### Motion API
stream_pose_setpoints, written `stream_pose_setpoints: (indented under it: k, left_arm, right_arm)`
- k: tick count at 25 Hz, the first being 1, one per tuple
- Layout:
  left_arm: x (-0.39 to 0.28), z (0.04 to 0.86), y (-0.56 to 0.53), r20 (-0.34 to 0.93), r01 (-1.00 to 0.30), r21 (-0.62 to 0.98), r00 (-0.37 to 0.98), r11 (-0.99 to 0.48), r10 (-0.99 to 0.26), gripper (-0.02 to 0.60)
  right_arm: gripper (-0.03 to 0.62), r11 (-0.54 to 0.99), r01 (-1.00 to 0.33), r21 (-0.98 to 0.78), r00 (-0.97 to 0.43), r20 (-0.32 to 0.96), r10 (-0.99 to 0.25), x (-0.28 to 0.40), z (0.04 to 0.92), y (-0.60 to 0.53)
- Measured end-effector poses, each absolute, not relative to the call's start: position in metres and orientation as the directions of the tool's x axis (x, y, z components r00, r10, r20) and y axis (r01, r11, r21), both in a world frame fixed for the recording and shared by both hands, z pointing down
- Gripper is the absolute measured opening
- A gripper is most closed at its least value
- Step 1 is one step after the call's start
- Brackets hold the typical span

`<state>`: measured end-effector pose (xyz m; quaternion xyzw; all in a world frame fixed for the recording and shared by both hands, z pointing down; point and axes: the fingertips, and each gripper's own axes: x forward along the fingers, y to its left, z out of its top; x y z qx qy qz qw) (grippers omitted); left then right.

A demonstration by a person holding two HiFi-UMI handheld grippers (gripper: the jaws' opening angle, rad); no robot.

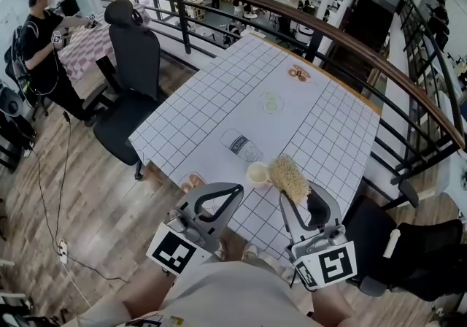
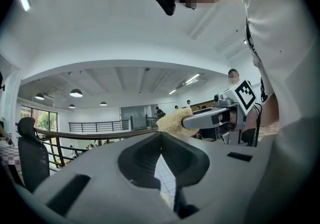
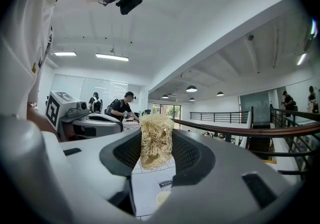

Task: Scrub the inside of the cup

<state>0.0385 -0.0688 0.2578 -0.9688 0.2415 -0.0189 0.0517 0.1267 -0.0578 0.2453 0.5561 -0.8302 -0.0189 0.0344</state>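
Observation:
A tan loofah scrubber [image 1: 290, 178] is clamped in my right gripper [image 1: 287, 195], held up over the table's near edge. In the right gripper view the scrubber [image 3: 156, 140] stands upright between the jaws of that gripper [image 3: 156, 149]. Just left of the scrubber, a small cream cup [image 1: 257, 173] stands on the table, also seen as the cup [image 3: 162, 197] below the jaws. A clear labelled glass [image 1: 241, 145] lies on its side behind it. My left gripper [image 1: 235, 188] is shut and empty, left of the cup; its closed tips [image 2: 161, 137] point toward the scrubber [image 2: 174, 120].
The table [image 1: 219, 99] has a white grid cloth. Farther back lie a pale green dish [image 1: 271, 104] and brown items [image 1: 299, 74]. A pinkish object [image 1: 192, 182] sits at the near edge. Black office chairs [image 1: 135, 63] stand left and right; a curved railing [image 1: 350, 41] runs behind.

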Motion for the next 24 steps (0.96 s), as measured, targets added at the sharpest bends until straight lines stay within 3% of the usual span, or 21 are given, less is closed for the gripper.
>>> stream_pose_setpoints:
  k: [24]
  left_arm:
    - [0.047, 0.255, -0.063, 0.016, -0.462, -0.079, 0.885, -0.883, -0.465, 0.014]
  right_arm:
    - [0.167, 0.377, -0.915, 0.145, -0.374, 0.050, -0.926, 0.127, 0.244, -0.052]
